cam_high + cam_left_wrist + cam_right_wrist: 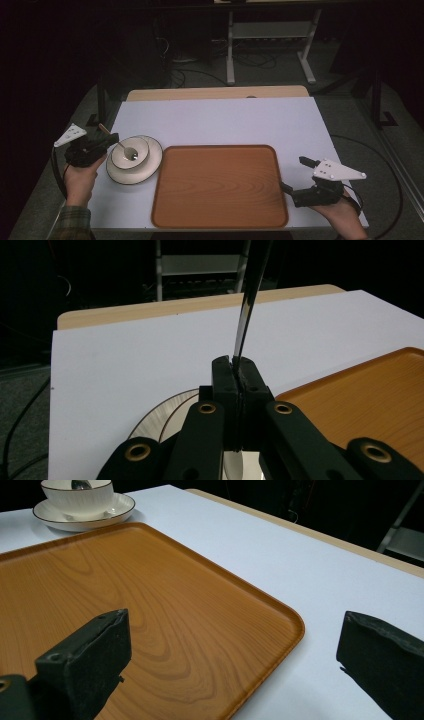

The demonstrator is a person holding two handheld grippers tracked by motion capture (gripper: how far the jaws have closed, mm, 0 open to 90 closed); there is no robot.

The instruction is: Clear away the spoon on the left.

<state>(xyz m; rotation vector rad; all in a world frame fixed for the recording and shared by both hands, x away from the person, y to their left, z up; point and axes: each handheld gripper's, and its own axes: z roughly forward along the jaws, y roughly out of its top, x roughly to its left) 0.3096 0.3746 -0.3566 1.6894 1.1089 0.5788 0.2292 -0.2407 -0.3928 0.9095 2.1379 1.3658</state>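
While left gripper (111, 139) pinches spoon (126, 150), tray (220, 186) lies bare.

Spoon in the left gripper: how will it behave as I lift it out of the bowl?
The spoon looks like thin polished metal, so probably stiff and light, but slippery. The left gripper pinches only its narrow handle, so it may pivot or slide. Its tip rests in the bowl, which could clink or shift.

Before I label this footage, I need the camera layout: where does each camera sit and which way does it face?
High view: above the person's side, facing forward and down on the table; both forearms, left gripper and right gripper show.
Left gripper view: rides the left gripper, looking along its jaws shut on the spoon.
Right gripper view: rides the right gripper, jaws apart, over the tray.
All three views show the tray; the high and right gripper views also share the bowl on its plate.
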